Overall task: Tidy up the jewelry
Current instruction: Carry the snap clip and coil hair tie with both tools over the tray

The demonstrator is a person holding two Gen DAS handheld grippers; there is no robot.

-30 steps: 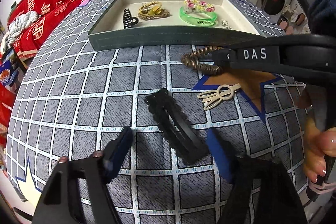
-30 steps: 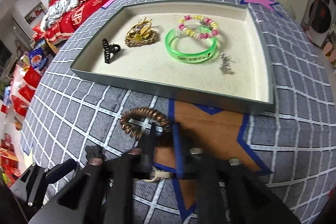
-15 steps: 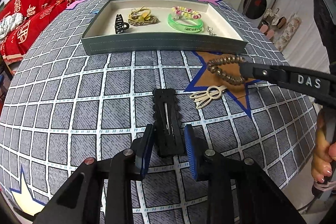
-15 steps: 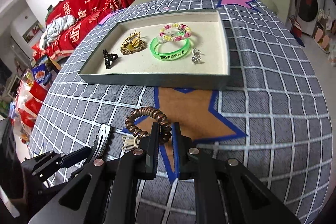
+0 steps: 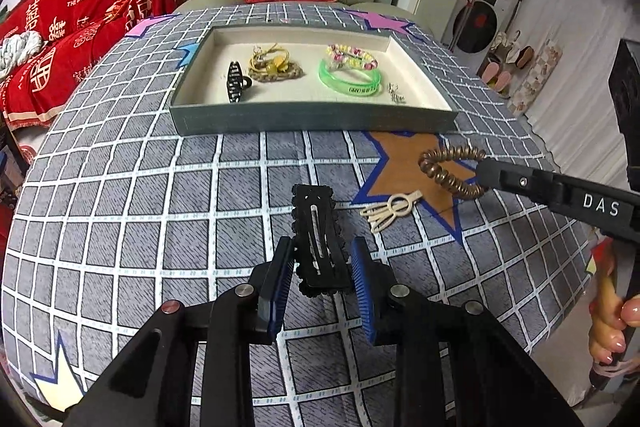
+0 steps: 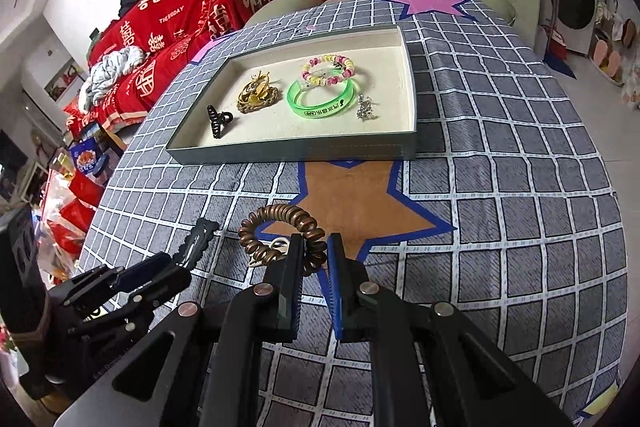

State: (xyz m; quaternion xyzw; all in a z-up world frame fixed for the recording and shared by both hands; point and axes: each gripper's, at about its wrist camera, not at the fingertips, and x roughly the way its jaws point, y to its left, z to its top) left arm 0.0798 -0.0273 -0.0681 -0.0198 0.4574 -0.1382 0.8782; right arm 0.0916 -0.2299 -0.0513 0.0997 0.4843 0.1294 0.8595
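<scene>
Item: my left gripper (image 5: 323,269) had just closed on the black clip (image 5: 318,239), right gripper (image 6: 313,259) clenched the coil tie (image 6: 280,227); both lifted, tray (image 5: 312,117) next.

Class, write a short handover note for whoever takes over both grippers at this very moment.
Left gripper: shut on the black hair clip, which it has just closed on.
Right gripper: shut on the brown coil hair tie.
Both are in front of the tray, over the checked cloth.
Done: in the tray lie a small black claw clip, a gold piece, a green bangle, a bead bracelet and a small silver piece.
Left: put both held items in the tray, then fetch the cream clip on the cloth.
</scene>
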